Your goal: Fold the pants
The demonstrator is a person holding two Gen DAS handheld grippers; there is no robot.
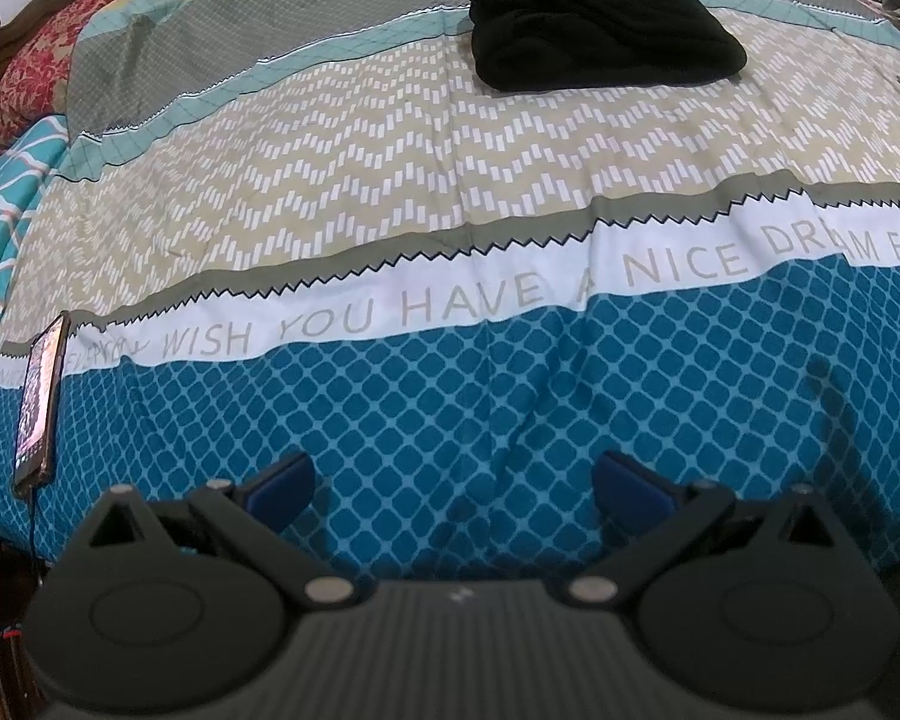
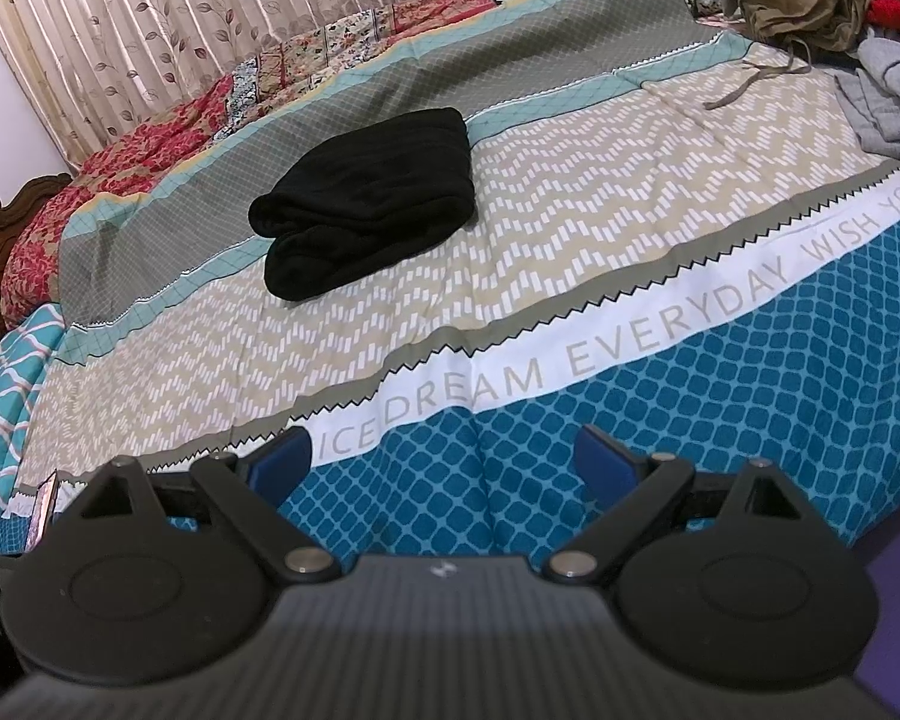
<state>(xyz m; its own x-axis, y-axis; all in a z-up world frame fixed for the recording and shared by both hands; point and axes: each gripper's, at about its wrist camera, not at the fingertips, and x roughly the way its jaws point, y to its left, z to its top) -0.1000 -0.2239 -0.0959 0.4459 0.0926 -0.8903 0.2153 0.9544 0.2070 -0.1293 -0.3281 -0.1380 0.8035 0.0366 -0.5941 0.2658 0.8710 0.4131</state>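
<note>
Black pants lie folded in a compact bundle on the patterned bedspread, far across the bed from me. They also show in the right wrist view, left of centre. My left gripper is open and empty, low over the blue part of the bedspread near the bed's front edge. My right gripper is open and empty too, over the blue band, well short of the pants.
A phone with a cable lies at the bed's left front edge. A pile of loose clothes sits at the far right, grey garments below it. A curtain and wooden headboard are at the left.
</note>
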